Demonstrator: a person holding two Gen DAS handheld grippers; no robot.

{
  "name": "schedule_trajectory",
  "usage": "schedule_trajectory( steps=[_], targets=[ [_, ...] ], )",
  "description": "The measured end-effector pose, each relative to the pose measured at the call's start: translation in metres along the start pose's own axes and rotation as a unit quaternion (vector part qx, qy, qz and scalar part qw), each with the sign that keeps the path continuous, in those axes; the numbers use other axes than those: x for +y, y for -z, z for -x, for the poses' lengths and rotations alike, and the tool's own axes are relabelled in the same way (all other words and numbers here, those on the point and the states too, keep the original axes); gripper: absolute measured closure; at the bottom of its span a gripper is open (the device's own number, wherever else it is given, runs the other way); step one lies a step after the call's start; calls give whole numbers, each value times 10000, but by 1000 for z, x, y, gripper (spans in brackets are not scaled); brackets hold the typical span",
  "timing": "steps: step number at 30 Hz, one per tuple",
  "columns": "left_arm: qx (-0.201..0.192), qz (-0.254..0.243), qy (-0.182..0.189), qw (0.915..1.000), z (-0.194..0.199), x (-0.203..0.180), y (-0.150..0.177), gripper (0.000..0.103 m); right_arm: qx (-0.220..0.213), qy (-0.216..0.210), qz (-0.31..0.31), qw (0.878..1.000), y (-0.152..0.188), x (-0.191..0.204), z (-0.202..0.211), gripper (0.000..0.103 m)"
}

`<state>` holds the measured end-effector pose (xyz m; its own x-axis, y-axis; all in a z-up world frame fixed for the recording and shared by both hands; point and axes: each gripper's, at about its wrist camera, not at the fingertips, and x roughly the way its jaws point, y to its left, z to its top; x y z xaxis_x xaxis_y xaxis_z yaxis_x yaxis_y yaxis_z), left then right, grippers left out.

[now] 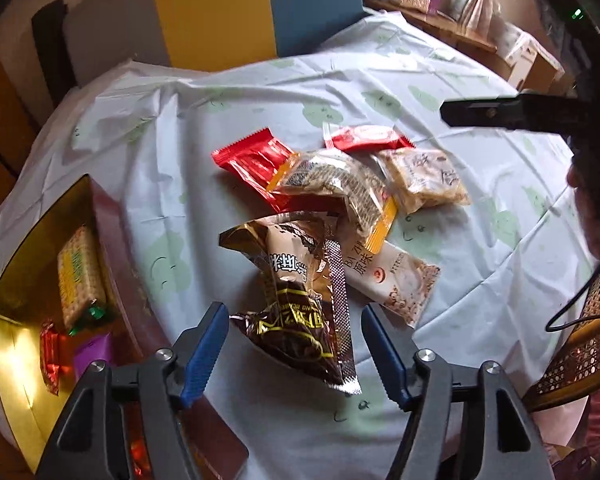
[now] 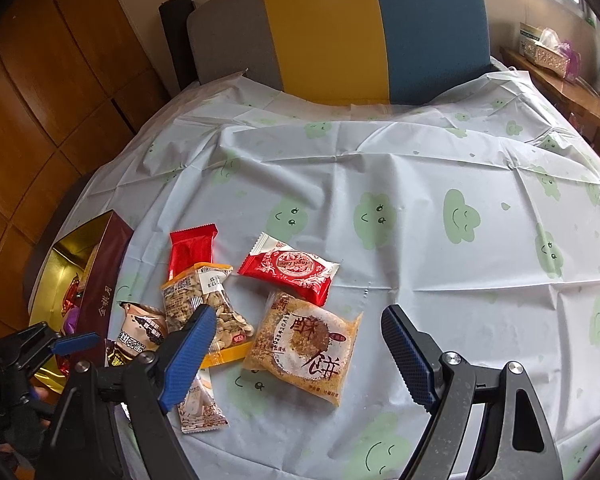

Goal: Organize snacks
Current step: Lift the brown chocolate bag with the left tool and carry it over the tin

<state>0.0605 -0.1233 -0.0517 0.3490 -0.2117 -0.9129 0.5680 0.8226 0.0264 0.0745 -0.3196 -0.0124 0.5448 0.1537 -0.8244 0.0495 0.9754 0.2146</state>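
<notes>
Near the surface's (image 2: 380, 152) left edge I log one gold-lined box (image 1: 20, 264), open, holding a cracker pack (image 1: 78, 276) and small sweets. Beside it, mid-surface, sits the snack pile: brown packet (image 1: 300, 312), nut bag (image 2: 204, 304), two red wrappers, pastry pack (image 2: 306, 346). My left gripper (image 1: 296, 356) has its fingers spread wide astride the brown packet, pads clear of it. My right gripper (image 2: 300, 356) also gapes, holding nothing, above the pastry pack. Open cloth lies beyond and right.

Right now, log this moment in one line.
left gripper: open over brown packet | right gripper: open, empty | box: partly filled | table: six packets
</notes>
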Motion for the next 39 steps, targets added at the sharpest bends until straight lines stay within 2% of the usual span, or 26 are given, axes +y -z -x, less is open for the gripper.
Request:
schedule_trajectory(
  steps=[8,11,13,14,16,18,22,25,28,31,33,39],
  targets=[
    [203,-365,-151,9990,-23,-10,-9,33,14,10,15,10000,-1,-1,-1,18],
    [380,-230,95,9990,-34,-9,-8,60,-1,19,19,10000,-1,-1,-1,18],
    [263,-315,-137,9991,-32,-12,-6,75,-12,1,32,10000,-2,-1,-1,18],
    [196,-286,-115,9993,-28,-11,-5,77,-14,-17,45,10000,-2,-1,-1,18],
    [81,-54,123,9999,-17,-6,-1,78,1,-79,97,9999,-1,1,-2,18],
    [-69,-14,45,10000,-5,-5,6,78,10,-142,192,9997,0,5,-2,18],
    [-361,128,168,9991,24,0,21,78,140,-252,452,9986,4,16,-6,18],
    [-557,281,214,9978,44,6,28,78,333,-557,678,9956,10,26,-10,19],
    [-822,520,321,9947,65,16,31,78,653,-1101,1099,9857,21,47,-15,22],
    [-1113,754,301,9905,88,30,36,78,968,-1402,1598,9723,37,70,-21,22],
    [-1217,900,241,9882,96,40,39,78,1131,-1404,1861,9658,47,83,-27,23],
    [-1418,1591,-144,9769,114,87,58,78,1298,-1130,1937,9658,61,95,-45,35]
  ],
)
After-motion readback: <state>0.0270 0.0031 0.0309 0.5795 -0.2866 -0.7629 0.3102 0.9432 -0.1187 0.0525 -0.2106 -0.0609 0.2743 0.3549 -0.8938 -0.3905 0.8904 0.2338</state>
